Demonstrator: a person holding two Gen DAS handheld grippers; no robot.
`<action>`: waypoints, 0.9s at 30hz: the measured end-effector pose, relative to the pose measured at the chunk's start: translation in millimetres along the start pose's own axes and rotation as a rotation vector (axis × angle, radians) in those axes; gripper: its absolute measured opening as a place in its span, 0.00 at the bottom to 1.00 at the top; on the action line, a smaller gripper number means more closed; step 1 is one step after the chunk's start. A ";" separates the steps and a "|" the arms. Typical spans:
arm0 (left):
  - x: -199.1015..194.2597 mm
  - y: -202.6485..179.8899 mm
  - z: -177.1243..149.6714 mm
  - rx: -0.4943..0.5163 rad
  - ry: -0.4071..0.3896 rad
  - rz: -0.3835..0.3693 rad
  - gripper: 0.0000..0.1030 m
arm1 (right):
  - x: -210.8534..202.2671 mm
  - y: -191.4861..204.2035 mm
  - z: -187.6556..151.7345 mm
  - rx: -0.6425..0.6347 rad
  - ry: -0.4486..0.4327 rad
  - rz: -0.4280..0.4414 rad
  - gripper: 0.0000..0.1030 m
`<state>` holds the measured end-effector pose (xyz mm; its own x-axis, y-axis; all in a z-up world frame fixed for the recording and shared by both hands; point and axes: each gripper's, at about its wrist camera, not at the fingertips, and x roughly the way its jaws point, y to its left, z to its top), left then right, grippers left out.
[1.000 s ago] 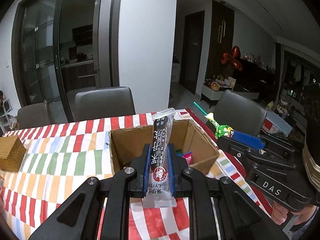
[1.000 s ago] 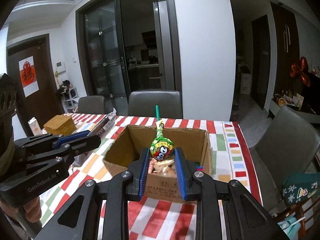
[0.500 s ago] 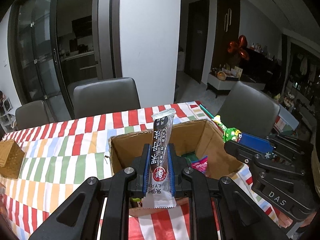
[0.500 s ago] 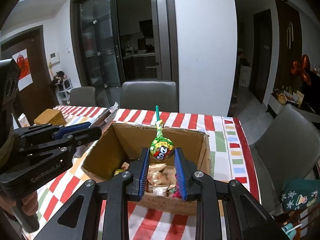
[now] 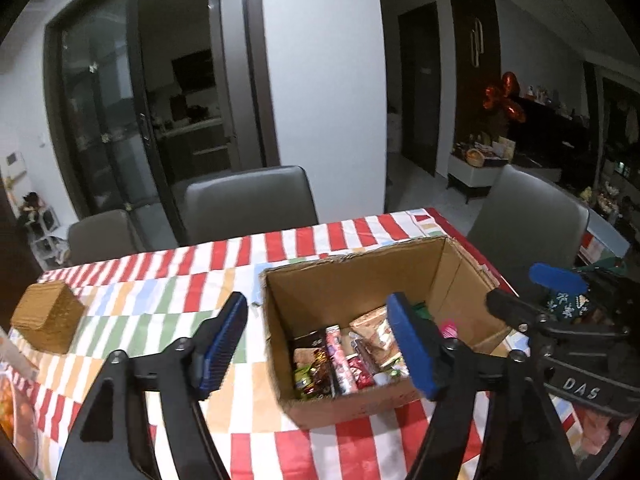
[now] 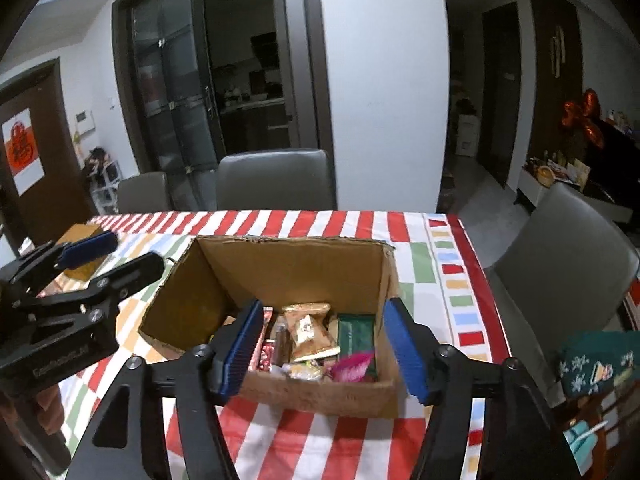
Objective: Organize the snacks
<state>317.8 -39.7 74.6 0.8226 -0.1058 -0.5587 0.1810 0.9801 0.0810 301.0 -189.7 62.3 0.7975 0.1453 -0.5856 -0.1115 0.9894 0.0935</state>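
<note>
An open cardboard box [image 5: 352, 266] stands on the striped tablecloth, with several snack packets [image 5: 344, 364] lying on its bottom. My left gripper [image 5: 318, 346] hovers over the box's near left corner, its jaws opening with nothing between the blue pads. In the right wrist view the same box [image 6: 288, 245] and its packets [image 6: 310, 332] sit straight ahead. There my right gripper [image 6: 324, 346] hangs over the near wall, jaws opening and empty. Each gripper shows in the other's view: the right gripper [image 5: 524, 290] beside the box's right wall, the left gripper [image 6: 120, 258] by its left wall.
A woven straw box [image 5: 48, 320] sits at the left of the table. Grey chairs [image 5: 248, 200] stand behind the table, and another chair [image 6: 560, 248] at its right edge. A green patterned bag [image 6: 596, 364] lies low on the right.
Both grippers went from shut to open. The dark snack bar has left the left jaws and the green lollipop the right jaws. Both views have tipped down over the box.
</note>
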 end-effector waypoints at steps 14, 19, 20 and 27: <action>-96.9 -9.1 -56.7 -0.046 -0.140 0.057 1.00 | -94.7 7.2 -47.8 -0.010 -0.138 -0.094 0.90; -126.8 -12.4 -76.6 -0.055 -0.166 0.068 1.00 | -121.6 10.7 -68.0 0.002 -0.160 -0.086 0.92; -130.4 -13.3 -79.7 -0.056 -0.168 0.069 1.00 | -128.7 11.5 -74.7 0.004 -0.164 -0.087 0.92; -165.1 -21.9 -110.9 -0.060 -0.190 0.078 1.00 | -156.7 16.8 -99.8 0.011 -0.189 -0.087 0.92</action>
<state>118.2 -25.0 73.6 0.9208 -0.0535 -0.3864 0.0852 0.9942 0.0656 115.0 -195.0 75.3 0.9011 0.0540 -0.4302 -0.0317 0.9978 0.0587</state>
